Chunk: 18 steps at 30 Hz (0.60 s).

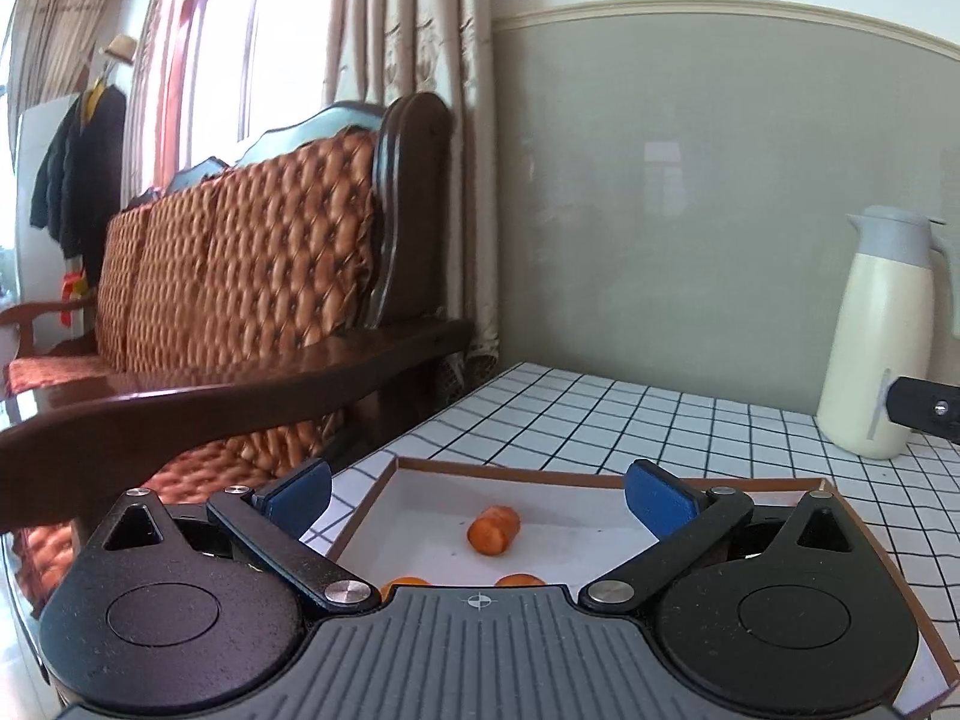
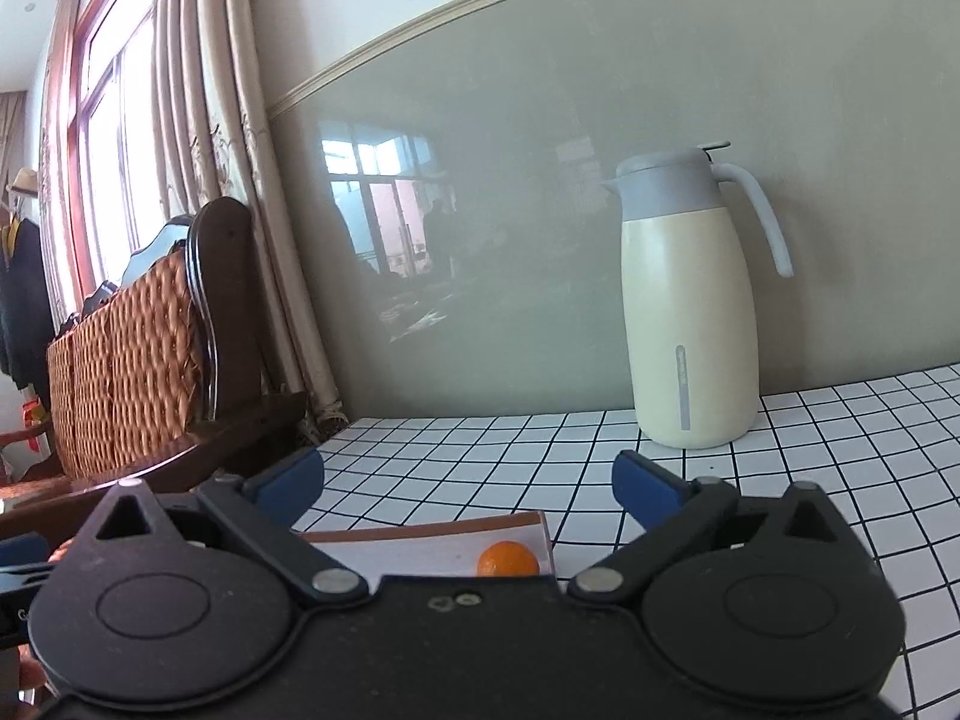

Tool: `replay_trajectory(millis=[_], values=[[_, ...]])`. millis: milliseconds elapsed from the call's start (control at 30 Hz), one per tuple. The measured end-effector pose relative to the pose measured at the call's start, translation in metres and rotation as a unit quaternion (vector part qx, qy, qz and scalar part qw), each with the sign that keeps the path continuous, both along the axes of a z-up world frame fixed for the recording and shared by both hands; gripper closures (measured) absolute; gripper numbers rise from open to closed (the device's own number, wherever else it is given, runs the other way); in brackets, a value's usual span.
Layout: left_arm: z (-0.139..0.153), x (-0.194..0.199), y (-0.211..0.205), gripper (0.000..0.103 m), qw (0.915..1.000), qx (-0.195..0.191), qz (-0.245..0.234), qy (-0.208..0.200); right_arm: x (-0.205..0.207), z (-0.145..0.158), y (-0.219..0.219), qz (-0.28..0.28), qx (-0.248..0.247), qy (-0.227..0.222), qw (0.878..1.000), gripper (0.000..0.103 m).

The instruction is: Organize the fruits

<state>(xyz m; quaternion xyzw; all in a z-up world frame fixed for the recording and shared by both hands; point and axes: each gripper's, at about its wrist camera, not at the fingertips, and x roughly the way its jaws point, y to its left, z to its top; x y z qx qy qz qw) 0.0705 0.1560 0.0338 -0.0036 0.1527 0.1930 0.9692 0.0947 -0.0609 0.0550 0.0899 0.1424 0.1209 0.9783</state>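
Left wrist view. My left gripper (image 1: 477,495) hangs over the near part of a shallow brown-rimmed tray (image 1: 510,468), jaws spread wide, nothing between the blue pads (image 1: 300,501). One orange fruit (image 1: 493,530) lies on the tray's white floor, ahead of the fingers and roughly centred between them, touching neither. Two more orange fruits (image 1: 521,579) peek out at the edge of the gripper body, mostly hidden. The tray rests on a black-and-white checked tablecloth (image 1: 600,414). Also logged: a cream thermos jug (image 1: 879,336) at far right by the wall, a dark wooden sofa (image 1: 240,276) with woven cushions at left.

Right wrist view. My right gripper (image 2: 468,480) is likewise wide open and holds nothing. Only the tray's right-hand far corner (image 2: 543,519) shows, with a single round orange fruit (image 2: 507,559) tucked in it, below and between the fingers, half hidden by the gripper body. The jug's handle shows whole here; the left view cuts it off.
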Motion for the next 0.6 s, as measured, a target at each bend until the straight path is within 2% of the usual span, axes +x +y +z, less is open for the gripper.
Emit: replay_trajectory(millis=[467,600], values=[[0.005,-0.019,-0.018,0.0,0.9996,0.012,-0.022,0.008,-0.018,-0.001,-0.006,0.016,-0.014,0.017,1.0,0.006],[0.011,-0.029,-0.021,0.0,0.9997,0.005,-0.021,0.015,-0.033,0.004,-0.01,0.024,-0.013,0.025,0.999,0.006]])
